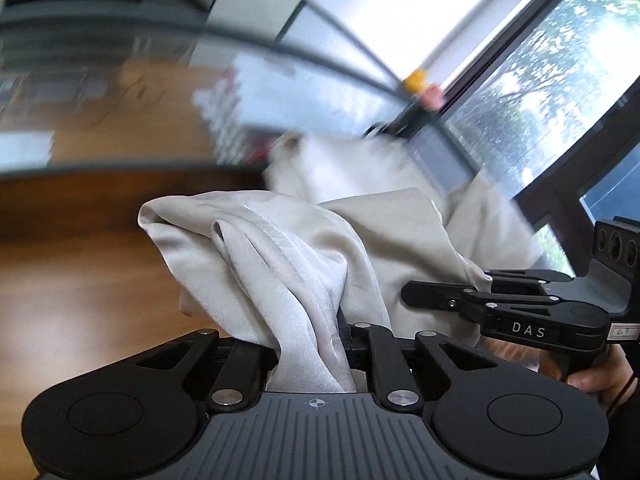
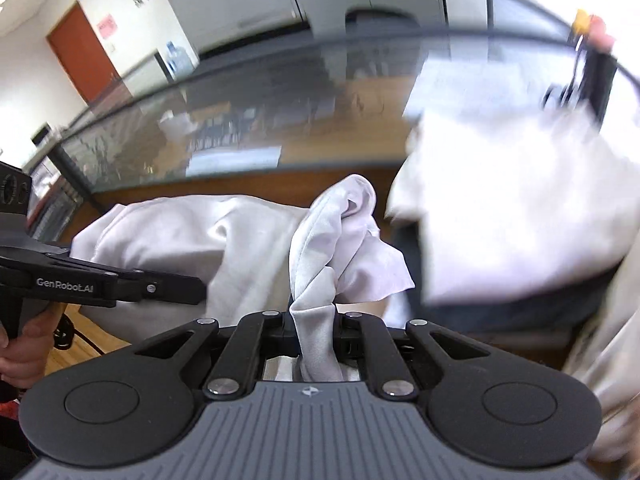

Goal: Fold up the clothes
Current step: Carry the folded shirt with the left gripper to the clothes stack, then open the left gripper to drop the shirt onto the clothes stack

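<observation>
Closest in on the left wrist cam, the left gripper (image 1: pixel 310 344) has its jaws pressed in on a bunched twist of the pale garment (image 1: pixel 280 264), which spills up from 6 o'clock toward the middle of the frame. Same deal on the right wrist cam: the right gripper (image 2: pixel 314 336) is pinching a twisted wad of that same cream cloth (image 2: pixel 340 236), rising from 6 o'clock.

A bit further out, each cam catches the other tool. The right gripper (image 1: pixel 416 294) pokes in from 4 o'clock in the left view with fabric around its tip, and a hand (image 1: pixel 588 380) grips its handle. In the right view the left gripper (image 2: pixel 196 290) comes in from 9 o'clock.

Beyond that, the rest of the garment hangs in loose folds above a wooden table (image 1: pixel 80 280). Pretty blurry past there: a glass partition (image 2: pixel 240 120) at 12 o'clock, a brown door (image 2: pixel 86 52) around 10 o'clock, and windows (image 1: pixel 560 80) at 2 o'clock in the left view.
</observation>
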`<state>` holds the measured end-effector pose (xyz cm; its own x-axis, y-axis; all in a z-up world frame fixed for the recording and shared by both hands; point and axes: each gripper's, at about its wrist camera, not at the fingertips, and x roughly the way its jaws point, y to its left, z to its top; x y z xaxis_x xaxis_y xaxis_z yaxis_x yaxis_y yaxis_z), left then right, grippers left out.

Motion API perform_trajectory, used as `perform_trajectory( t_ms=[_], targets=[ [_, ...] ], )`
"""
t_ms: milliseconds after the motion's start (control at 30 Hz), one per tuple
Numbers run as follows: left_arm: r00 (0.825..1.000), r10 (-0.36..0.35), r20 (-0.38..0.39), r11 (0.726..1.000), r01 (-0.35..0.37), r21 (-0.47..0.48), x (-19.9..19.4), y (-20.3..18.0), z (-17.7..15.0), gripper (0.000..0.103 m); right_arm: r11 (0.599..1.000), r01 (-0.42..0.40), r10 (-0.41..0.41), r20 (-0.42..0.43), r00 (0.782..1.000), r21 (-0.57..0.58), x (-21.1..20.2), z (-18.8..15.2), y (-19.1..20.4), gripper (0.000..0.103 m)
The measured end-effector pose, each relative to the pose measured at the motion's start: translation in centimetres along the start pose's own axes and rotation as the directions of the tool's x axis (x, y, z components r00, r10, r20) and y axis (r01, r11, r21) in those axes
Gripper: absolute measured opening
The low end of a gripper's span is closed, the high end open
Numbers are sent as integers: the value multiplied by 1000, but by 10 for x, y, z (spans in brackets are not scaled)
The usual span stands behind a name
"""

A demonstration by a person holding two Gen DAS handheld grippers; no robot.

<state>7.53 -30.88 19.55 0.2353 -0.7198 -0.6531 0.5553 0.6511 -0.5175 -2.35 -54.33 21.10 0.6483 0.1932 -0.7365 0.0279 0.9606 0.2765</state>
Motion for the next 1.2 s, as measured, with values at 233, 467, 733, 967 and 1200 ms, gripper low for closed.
perform_trajectory(
  t_ms=[233, 467, 733, 967, 1200],
  targets=[
    [995, -20, 96, 1000, 19, 12, 48, -72, 62, 15, 996, 50, -46, 56, 997, -72, -57, 73, -88, 10],
    [997, 6, 80, 1000, -4, -26, 114, -96, 113, 15, 997, 78, -77, 47, 996, -21, -58, 130, -184, 10],
    [999, 45, 3, 997, -45, -65, 176, -86, 133, 15, 990, 130, -130, 2, 992, -54, -24, 156, -229, 10],
    [990, 118, -80, 988, -125, -88, 194, -69, 126, 46, 970, 197, -205, -41, 978, -139, 3, 153, -232, 20],
    [986, 150, -71, 977, -159, -142, 171, -44, 119, 90, 958, 235, -241, -17, 970, -162, -5, 151, -226, 42]
  ],
)
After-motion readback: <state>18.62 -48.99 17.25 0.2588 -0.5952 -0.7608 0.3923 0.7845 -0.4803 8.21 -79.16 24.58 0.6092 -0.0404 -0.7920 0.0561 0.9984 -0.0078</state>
